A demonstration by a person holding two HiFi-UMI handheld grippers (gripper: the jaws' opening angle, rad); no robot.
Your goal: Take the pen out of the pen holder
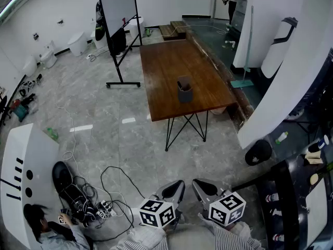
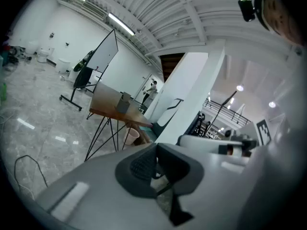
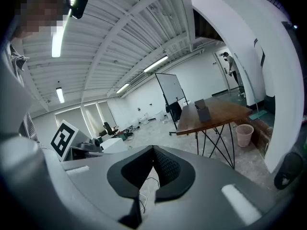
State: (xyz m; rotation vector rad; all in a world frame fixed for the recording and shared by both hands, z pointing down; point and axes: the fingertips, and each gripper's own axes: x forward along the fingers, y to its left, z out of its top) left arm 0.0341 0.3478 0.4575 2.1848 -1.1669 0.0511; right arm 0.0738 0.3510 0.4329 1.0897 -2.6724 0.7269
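Note:
A dark grey pen holder stands near the front end of a brown wooden table, far ahead of me across the floor. A dark pen sticks up out of it. The holder also shows small in the left gripper view and the right gripper view. My left gripper and right gripper sit side by side at the bottom of the head view, well short of the table. Both are shut and hold nothing: the left gripper's and the right gripper's pads meet.
A whiteboard on a wheeled stand is left of the table. Cables and a power strip lie on the marble floor at lower left, beside a seated person. A tall white curved structure fills the right. A wastebasket stands by the table's legs.

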